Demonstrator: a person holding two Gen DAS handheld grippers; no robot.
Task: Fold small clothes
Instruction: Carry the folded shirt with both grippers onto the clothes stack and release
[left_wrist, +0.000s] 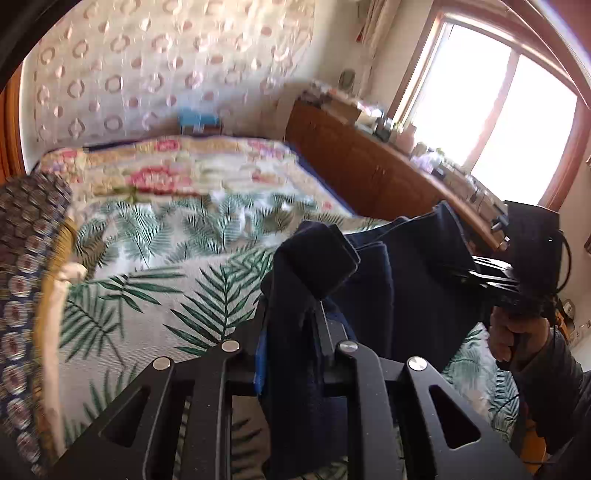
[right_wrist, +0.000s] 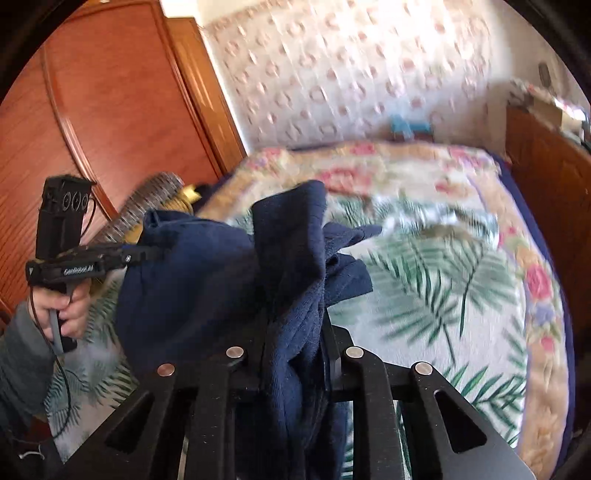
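Observation:
A small navy blue garment (left_wrist: 406, 280) hangs stretched in the air between both grippers, above the bed. My left gripper (left_wrist: 291, 314) is shut on one bunched edge of it, which covers the fingertips. My right gripper (right_wrist: 295, 317) is shut on the other edge of the garment (right_wrist: 207, 280), whose folds hide the fingertips. The right gripper also shows in the left wrist view (left_wrist: 491, 280), held by a hand. The left gripper shows in the right wrist view (right_wrist: 144, 253), its tips buried in cloth.
The bed has a palm-leaf blanket (left_wrist: 155, 288) over a floral quilt (right_wrist: 436, 173). A patterned roll pillow (left_wrist: 26, 258) lies at its edge. A wooden wardrobe (right_wrist: 110, 110) stands on one side, a cluttered wooden sideboard (left_wrist: 369, 166) under the window on the other.

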